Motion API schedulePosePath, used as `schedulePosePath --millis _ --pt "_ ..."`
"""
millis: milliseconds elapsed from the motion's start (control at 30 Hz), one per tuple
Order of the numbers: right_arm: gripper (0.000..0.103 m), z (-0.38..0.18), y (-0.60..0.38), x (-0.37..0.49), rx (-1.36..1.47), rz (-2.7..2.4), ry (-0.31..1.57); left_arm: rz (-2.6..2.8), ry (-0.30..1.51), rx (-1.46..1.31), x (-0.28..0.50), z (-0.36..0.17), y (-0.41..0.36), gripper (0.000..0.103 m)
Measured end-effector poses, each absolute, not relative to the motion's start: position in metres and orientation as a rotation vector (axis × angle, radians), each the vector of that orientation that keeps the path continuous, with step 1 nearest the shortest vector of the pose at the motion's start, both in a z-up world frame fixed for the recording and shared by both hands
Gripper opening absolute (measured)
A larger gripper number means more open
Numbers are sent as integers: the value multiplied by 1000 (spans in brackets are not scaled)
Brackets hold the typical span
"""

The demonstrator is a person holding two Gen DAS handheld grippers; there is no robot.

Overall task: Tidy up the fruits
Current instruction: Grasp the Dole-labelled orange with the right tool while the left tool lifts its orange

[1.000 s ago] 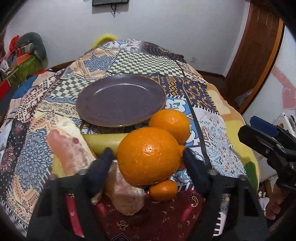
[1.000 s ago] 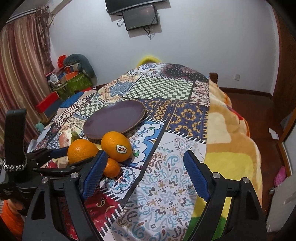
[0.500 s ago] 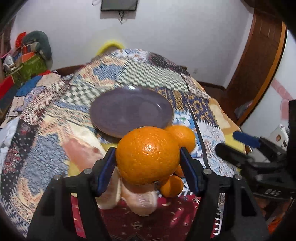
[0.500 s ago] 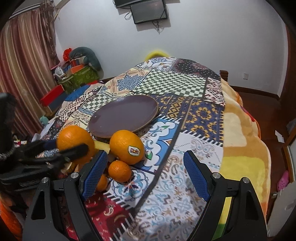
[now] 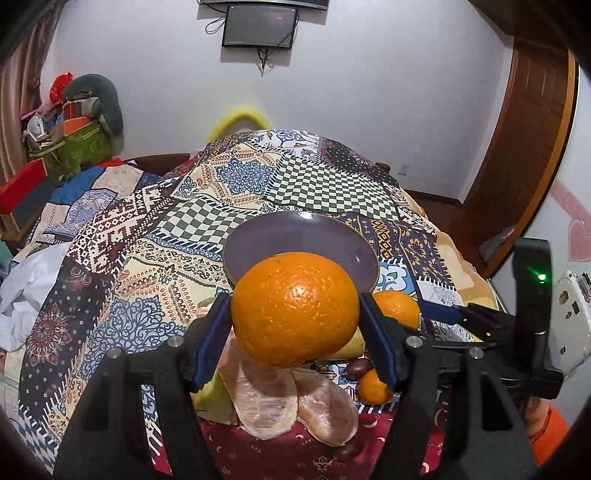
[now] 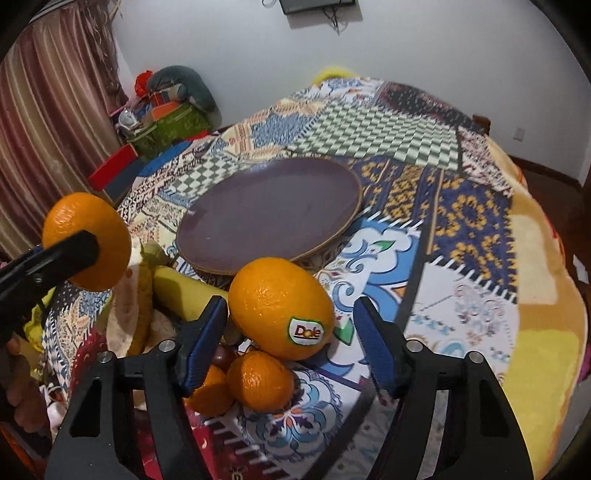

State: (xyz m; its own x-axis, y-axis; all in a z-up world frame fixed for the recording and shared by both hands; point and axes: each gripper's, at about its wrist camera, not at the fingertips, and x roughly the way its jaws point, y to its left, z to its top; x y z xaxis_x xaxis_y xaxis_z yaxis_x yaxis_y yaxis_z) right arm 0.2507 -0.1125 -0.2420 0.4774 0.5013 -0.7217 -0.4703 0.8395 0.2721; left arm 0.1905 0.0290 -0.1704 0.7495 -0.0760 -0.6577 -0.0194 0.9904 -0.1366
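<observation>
- Left wrist view: left tongs [image 5: 295, 332] clamped a large orange [image 5: 294, 313], lifted above peeled fruit pieces [image 5: 291, 402].
- Right tongs [image 6: 290, 339] stood wide apart, holding nothing, around the Dole orange [image 6: 280, 308] on the bed quilt [image 6: 461, 229].
- Beyond lay the purple plate [image 6: 269, 218].

patchwork quilt [image 5: 110, 295], wall screen [image 5: 259, 25], curtain [image 6: 44, 122]

Colours and patterns

Oranges [image 5: 295, 308] bright orange; plate [image 6: 269, 218] dull purple; bedspread [image 6: 369, 133] patchwork: green-white checks, blue-yellow florals, paisley; gripper pads [image 6: 201, 341] blue, bodies black.
</observation>
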Motion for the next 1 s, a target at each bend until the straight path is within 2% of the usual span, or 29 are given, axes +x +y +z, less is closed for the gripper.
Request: schedulePosePath --millis 133,467,1000 --pt "59 -246 -109 252 35 618 913 -39 731 -149 193 -176 31 67" --pt "57 -239 -109 245 5 588 883 -33 739 -143 192 -178 27 67" --pt "56 -179 -119 229 9 583 712 3 642 -128 183 -133 37 67"
